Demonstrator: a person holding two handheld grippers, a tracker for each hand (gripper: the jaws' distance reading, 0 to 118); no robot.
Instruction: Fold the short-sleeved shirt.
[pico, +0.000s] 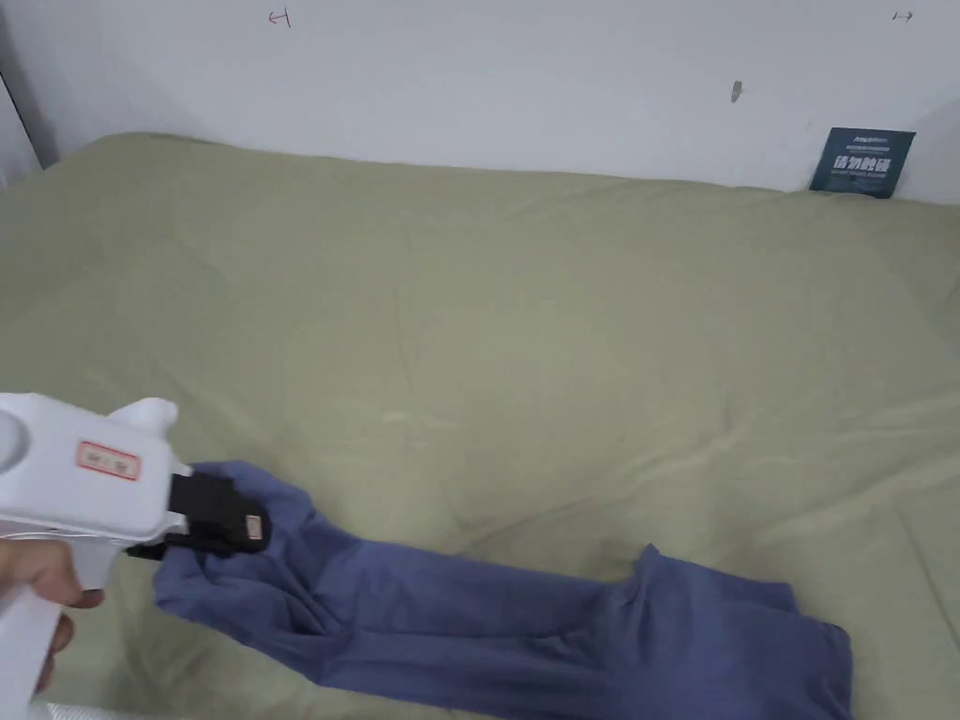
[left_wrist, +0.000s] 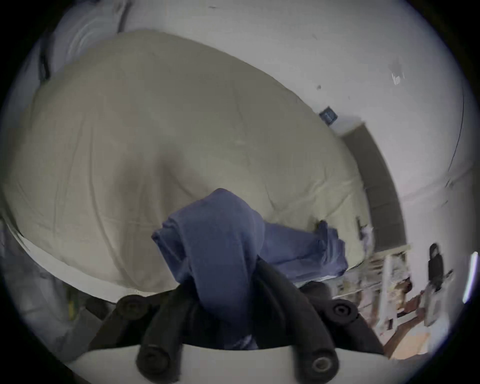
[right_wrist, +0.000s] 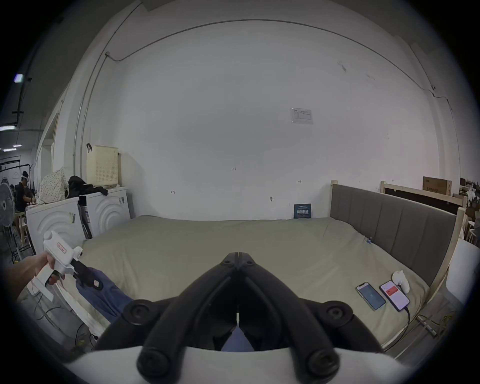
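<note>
shirt (pico: 525, 628): plain slate blue, no print
bed (pico: 525, 328) cover: plain pale olive green
left claw (pico: 217, 527): black jaws, white body with a small red-edged label
right claw (right_wrist: 237, 257): black jaws on a white body
wall (pico: 487, 75): plain white
sign (pico: 862, 161): dark teal with white lettering
headboard (right_wrist: 389, 223): grey padded panels in a pale wood frame
basket (right_wrist: 102, 165): cream, dotted with small holes

Dark blue sign (pico: 862, 162) on wall at 2 o'clock, white lettering too blurred to read, red-bordered label (pico: 109, 460) on left gripper (pico: 217, 528) at 8 o'clock, illegible
</note>
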